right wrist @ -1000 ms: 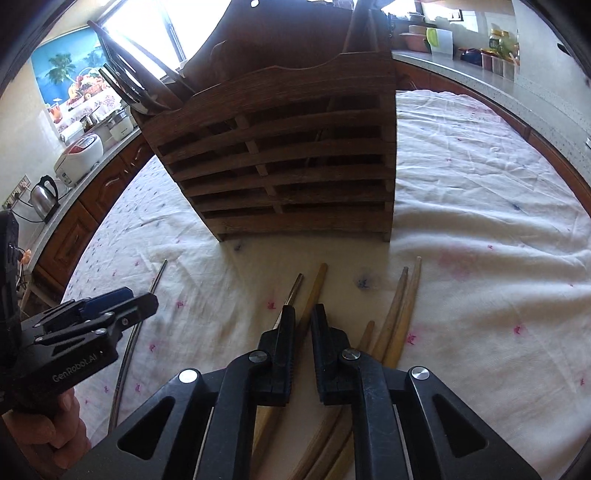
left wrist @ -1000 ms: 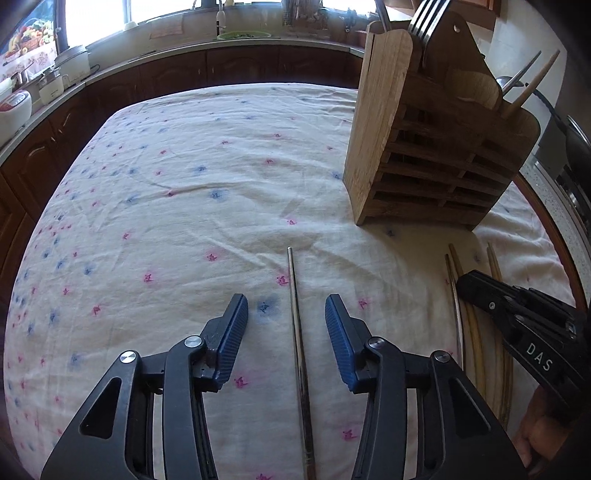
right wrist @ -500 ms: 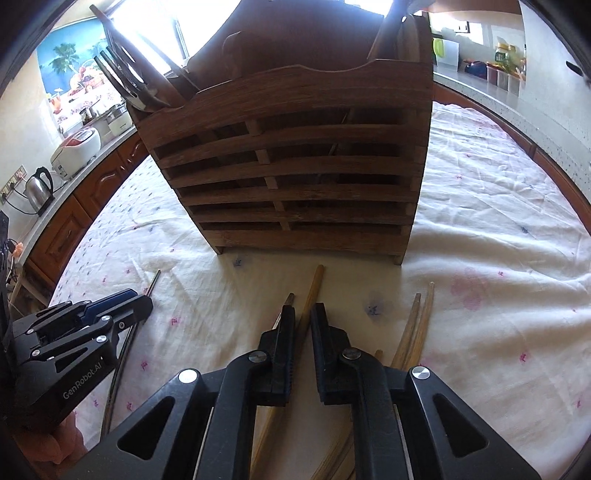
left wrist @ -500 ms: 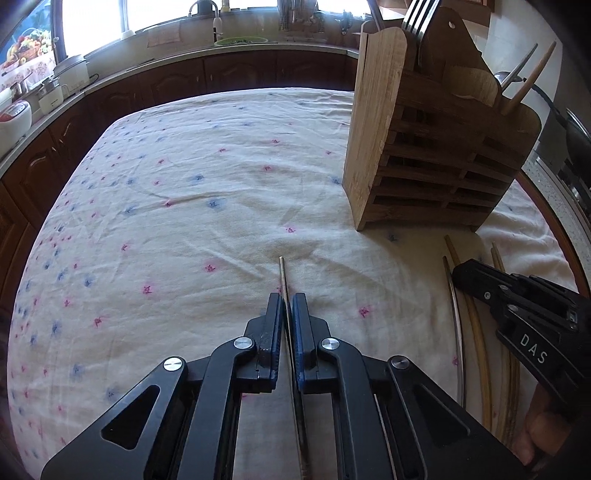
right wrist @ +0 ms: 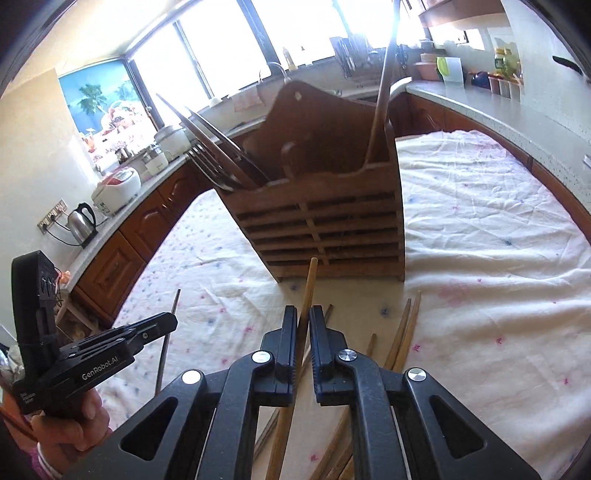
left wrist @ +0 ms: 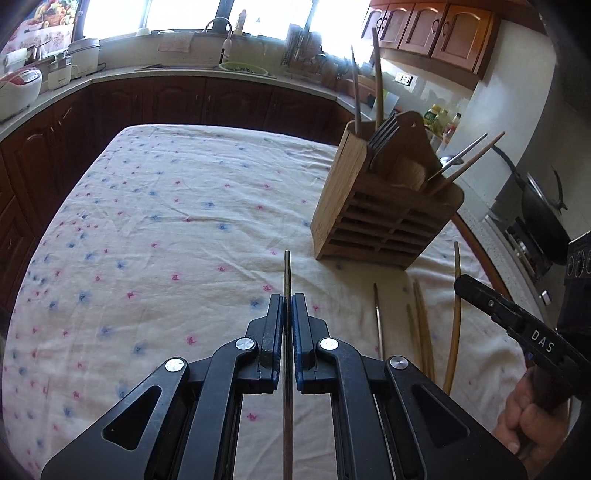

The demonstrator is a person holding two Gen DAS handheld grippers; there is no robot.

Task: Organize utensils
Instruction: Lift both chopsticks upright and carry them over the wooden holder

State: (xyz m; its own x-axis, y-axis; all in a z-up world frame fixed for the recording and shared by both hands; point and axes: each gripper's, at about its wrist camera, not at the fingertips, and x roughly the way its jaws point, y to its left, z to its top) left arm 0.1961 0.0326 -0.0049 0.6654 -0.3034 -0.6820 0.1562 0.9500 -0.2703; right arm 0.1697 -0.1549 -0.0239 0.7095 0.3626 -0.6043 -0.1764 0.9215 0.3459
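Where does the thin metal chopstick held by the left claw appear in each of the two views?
Left wrist view: the metal chopstick runs up the centre, clamped in the left claw.
Right wrist view: the same chopstick shows at lower left, beside the left claw.
Shared landmark: the wooden utensil holder on the tablecloth.

1. A home kitchen: a sink faucet (left wrist: 218,27) stands under the bright window.
2. Left of the faucet, a rice cooker (left wrist: 20,86) sits; wooden cabinets (left wrist: 428,31) hang to its right.
3. An electric kettle (right wrist: 82,223) rests further left.
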